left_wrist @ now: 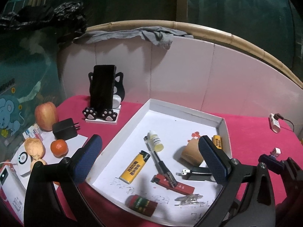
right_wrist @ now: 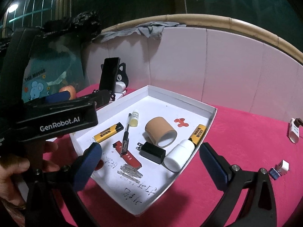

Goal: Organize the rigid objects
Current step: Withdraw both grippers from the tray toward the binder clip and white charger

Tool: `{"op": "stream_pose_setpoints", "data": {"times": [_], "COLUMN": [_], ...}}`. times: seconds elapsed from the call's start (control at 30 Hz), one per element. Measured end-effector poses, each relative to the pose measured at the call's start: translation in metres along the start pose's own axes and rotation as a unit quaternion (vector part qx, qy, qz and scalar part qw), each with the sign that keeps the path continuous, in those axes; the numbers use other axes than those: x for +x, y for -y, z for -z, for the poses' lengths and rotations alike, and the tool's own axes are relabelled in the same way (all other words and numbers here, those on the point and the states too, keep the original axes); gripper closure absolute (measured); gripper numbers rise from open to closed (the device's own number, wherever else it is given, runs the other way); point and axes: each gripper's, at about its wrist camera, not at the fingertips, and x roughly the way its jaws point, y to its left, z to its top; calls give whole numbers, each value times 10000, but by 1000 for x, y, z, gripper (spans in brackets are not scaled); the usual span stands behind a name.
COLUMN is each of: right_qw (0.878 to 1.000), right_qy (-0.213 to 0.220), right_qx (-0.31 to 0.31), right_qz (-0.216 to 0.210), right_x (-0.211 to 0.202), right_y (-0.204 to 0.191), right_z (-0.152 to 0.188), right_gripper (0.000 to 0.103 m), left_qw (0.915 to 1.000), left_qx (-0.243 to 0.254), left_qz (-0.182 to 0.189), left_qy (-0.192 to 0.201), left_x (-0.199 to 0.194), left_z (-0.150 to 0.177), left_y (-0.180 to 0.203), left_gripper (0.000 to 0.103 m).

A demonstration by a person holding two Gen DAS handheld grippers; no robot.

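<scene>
The left tool [left_wrist: 151,157] is held spread wide with nothing between its blue pads, poised above the near left part of a white tray [left_wrist: 181,109]. The right tool [right_wrist: 149,158] is likewise released and empty, held over the tray's near edge; in its view the left tool's black body is seen at the left, gripped by a hand [right_wrist: 17,172].

Inside the tray, a yellow lighter [left_wrist: 135,166] is laid just left of a pen [left_wrist: 160,162], whose tip rests across a red lighter [left_wrist: 172,184]. A small dropper bottle [left_wrist: 156,141] is set at the pen's far end. A tape roll [right_wrist: 160,131] is seen on its side mid-tray, with a black plug [right_wrist: 152,151] just in front of it and a white bottle [right_wrist: 180,155] lying beside the plug against the right wall. A second yellow lighter [right_wrist: 197,133] is propped along that wall. A clear clip [right_wrist: 130,171] is found near the red lighter, and a red cylinder [left_wrist: 142,204] by the near wall.

On the pink tabletop [right_wrist: 246,132], a phone [left_wrist: 103,87] is propped in a cat stand left of the tray; further left are placed an apple [left_wrist: 46,116], a charger [left_wrist: 65,128] and an orange [left_wrist: 59,147]. A small white adapter [right_wrist: 283,167] is lying well right of the tray.
</scene>
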Motion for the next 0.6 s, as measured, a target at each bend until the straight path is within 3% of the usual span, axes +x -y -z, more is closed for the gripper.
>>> {"op": "stream_pose_setpoints", "data": {"times": [0.43,0.6], "right_qw": [9959,9862], "right_qy": [54,221], "right_qx": [808,1394], "right_qz": [408,861], "right_x": [-26,-55], "right_y": [70,127], "right_z": [19,33], "right_gripper": [0,0], "left_qw": [9981,9931], "left_qx": [400,635], "left_qz": [457,952], "left_qy": [-112,-267], "left_x": [-5,-3], "left_z": [2,3], "left_y": [48,83], "left_gripper": [1,1]}}
